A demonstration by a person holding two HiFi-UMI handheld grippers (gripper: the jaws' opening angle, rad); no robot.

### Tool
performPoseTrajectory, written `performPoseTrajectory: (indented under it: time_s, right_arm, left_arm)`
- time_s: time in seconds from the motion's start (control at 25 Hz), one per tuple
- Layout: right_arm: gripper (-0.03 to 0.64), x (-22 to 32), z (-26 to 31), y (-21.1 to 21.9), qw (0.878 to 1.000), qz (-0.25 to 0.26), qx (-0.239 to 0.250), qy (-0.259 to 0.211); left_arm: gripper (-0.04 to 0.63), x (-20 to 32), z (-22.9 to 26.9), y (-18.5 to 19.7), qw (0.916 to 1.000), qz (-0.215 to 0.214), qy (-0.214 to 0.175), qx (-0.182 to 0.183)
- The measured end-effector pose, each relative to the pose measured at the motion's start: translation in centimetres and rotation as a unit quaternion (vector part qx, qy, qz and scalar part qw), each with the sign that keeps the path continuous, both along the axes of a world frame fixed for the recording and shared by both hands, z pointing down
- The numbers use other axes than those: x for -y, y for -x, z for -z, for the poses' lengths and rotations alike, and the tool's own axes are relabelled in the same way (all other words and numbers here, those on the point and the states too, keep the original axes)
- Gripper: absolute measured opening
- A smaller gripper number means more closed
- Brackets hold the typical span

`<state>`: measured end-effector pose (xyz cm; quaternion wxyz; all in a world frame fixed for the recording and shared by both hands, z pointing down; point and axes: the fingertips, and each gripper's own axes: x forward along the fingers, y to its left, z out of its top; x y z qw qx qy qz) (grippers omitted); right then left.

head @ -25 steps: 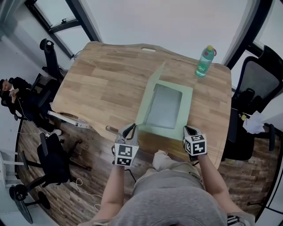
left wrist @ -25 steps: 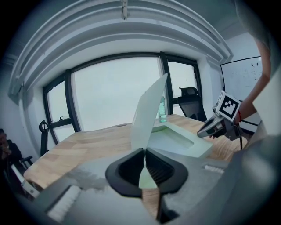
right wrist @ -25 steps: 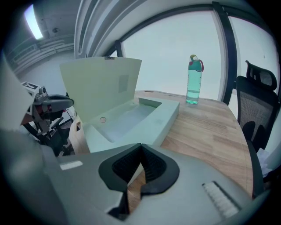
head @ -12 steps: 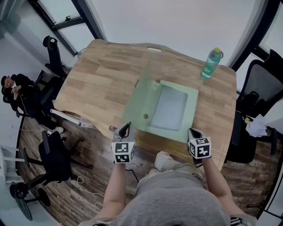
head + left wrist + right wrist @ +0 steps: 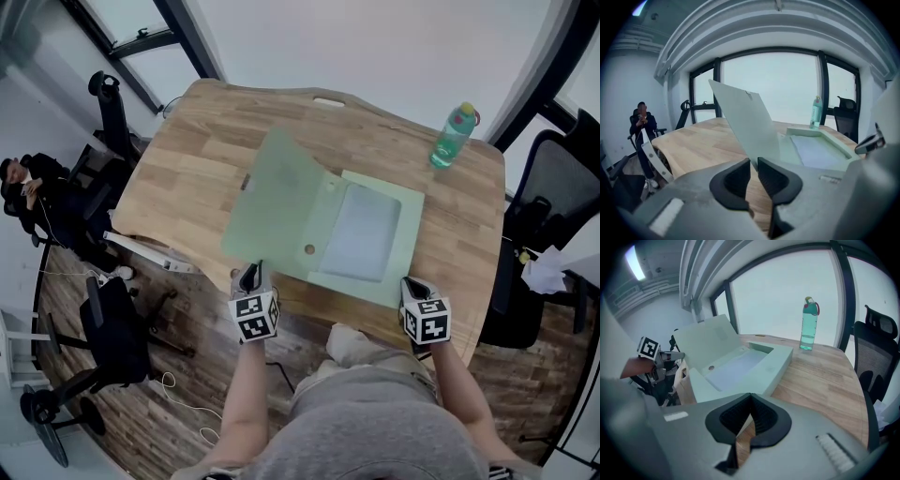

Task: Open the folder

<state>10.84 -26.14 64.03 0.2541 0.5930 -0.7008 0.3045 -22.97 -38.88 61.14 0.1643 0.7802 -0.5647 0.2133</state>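
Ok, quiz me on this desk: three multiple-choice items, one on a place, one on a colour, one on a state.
1. Where on the table does the bottle stand?
A. far right corner
B. near left corner
C. dead centre

2. What colour is the folder?
A. red
B. pale green
C. black

3. How is the folder's cover?
A. flat shut
B. swung open to the left
C. torn off

Answers:
1 A: the head view shows it by the table's far right edge.
2 B: the folder is pale green all over.
3 B: the cover leans out to the left and the inside shows.
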Motion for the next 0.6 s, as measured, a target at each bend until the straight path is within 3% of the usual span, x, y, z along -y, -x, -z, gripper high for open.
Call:
performPoseTrajectory:
  time_s: [0.6]
  right_arm:
    - [0.003, 0.0, 0.0, 0.1, 1.0, 0.005, -0.001, 0.005]
  left_arm:
    - [0.12, 2.2, -5.9, 3.6, 0.993, 0.089, 0.073, 0.025]
